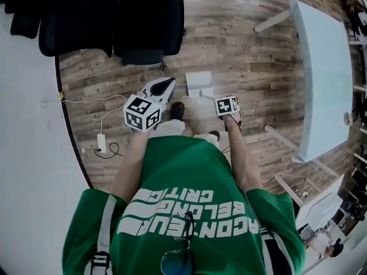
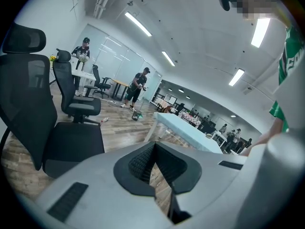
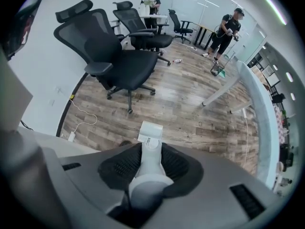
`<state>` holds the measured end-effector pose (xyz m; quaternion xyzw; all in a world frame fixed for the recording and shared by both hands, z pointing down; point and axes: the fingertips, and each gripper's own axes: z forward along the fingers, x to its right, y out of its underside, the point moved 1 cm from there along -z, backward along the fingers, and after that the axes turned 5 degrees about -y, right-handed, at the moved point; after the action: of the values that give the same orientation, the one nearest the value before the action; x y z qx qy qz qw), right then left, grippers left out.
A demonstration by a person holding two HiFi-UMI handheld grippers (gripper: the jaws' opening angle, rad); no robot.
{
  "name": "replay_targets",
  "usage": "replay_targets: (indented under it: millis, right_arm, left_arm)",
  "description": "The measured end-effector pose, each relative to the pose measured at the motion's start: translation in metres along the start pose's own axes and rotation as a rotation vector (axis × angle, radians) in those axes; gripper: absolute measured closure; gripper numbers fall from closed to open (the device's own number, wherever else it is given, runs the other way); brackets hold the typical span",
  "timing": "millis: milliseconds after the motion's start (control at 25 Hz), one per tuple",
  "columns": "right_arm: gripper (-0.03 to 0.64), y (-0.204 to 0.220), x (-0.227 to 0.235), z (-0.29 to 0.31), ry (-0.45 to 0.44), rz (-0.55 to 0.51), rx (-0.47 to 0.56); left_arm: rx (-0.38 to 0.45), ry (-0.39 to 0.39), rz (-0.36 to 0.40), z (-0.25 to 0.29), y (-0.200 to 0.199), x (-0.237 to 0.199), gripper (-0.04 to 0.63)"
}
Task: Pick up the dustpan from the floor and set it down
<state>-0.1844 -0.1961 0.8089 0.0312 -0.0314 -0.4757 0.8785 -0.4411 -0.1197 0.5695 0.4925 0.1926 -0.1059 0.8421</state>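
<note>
Leftmost, two black mesh office chairs [image 1: 149, 22] stand on the brown wood-plank floor [image 1: 229, 44]. Below them, near the wall, lies a white power adapter [image 1: 101, 142] with its thin cable, well apart from the work. Next comes the left gripper [image 1: 170, 83], tilted a little downward over the floor. Its own view shows the dark ribbed pads meeting at the tips with nothing between them, so it is empty and, I judge, merely held aside out of the way. Just beside it, towards the right, is the white plastic dustpan [image 1: 199, 83], pan downward in front of the person's feet, below its rounded white handle [image 3: 148, 166]. That handle stands upright between the jaws of the right gripper [image 3: 151, 147], which points straight down and is closed on it, both pads against its sides. Gripping the handle from above lets the pan's weight hang straight below the grip. Whether the pan's underside touches the planks or hovers just above them I cannot tell. Farthest right runs a long pale-topped table [image 1: 327, 67], well apart from the dustpan.
</note>
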Motion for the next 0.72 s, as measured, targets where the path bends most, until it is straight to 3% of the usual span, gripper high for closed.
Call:
replay_targets:
  millis: [240, 400, 520, 720]
  right_arm:
    - [0.482, 0.002, 0.004, -0.004, -0.019, 0.020, -0.045]
    - [0.450, -0.012, 0.000, -0.009, -0.087, 0.056, 0.012]
    - [0.443, -0.013, 0.004, -0.022, -0.078, 0.072, 0.018]
    - [0.428, -0.020, 0.004, -0.053, -0.119, 0.092, 0.117]
  left_arm:
    - [0.003, 0.004, -0.005, 0.004, 0.000, 0.000, 0.603]
    - [0.008, 0.006, -0.001, 0.007, -0.004, 0.000, 0.603]
    - [0.011, 0.008, 0.002, 0.007, -0.005, 0.002, 0.602]
    - [0.019, 0.022, 0.008, 0.012, -0.009, 0.016, 0.603]
